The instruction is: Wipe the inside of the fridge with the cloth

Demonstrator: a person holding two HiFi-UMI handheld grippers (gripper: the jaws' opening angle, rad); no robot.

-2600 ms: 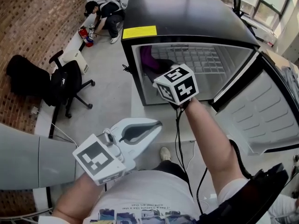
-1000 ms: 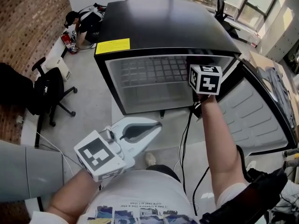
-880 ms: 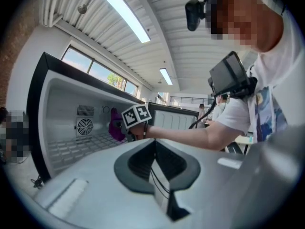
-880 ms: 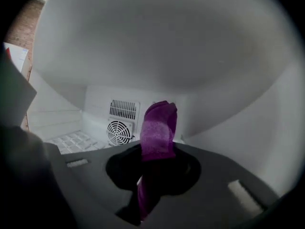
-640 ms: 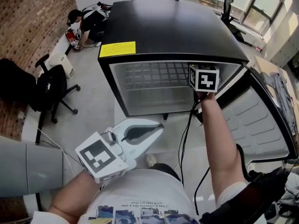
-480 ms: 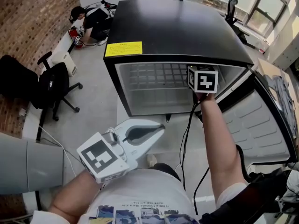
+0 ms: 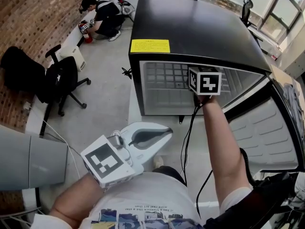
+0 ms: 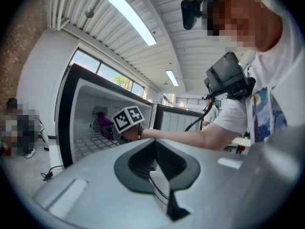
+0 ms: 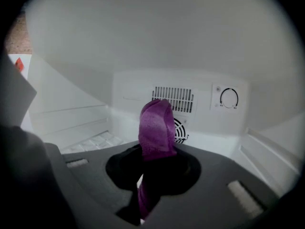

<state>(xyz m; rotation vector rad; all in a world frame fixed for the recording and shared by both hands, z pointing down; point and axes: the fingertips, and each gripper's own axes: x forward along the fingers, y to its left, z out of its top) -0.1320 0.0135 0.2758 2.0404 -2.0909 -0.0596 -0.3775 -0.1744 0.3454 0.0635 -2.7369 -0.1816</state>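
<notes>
Now your right gripper (image 9: 151, 178) is clenched on the purple cloth (image 9: 156, 125), deep inside the fridge (image 7: 190, 27).
The cloth is a nubbly, terry-like strip. It stands up from the dark jaw pads in a rounded fold, in front of the smooth white back wall with its slotted vent (image 9: 173, 99), round fan grille (image 9: 180, 130) and dial (image 9: 228, 98). You cannot tell whether it touches the wall. The fridge is a glossy black box with a yellow label (image 7: 150, 46), a white grid shelf (image 7: 164, 75) and a ribbed white door (image 7: 267, 123) standing open at your right. Your left gripper (image 7: 153, 136), a white shell with dark pads, is low outside the fridge, jaws pressed together on nothing.
</notes>
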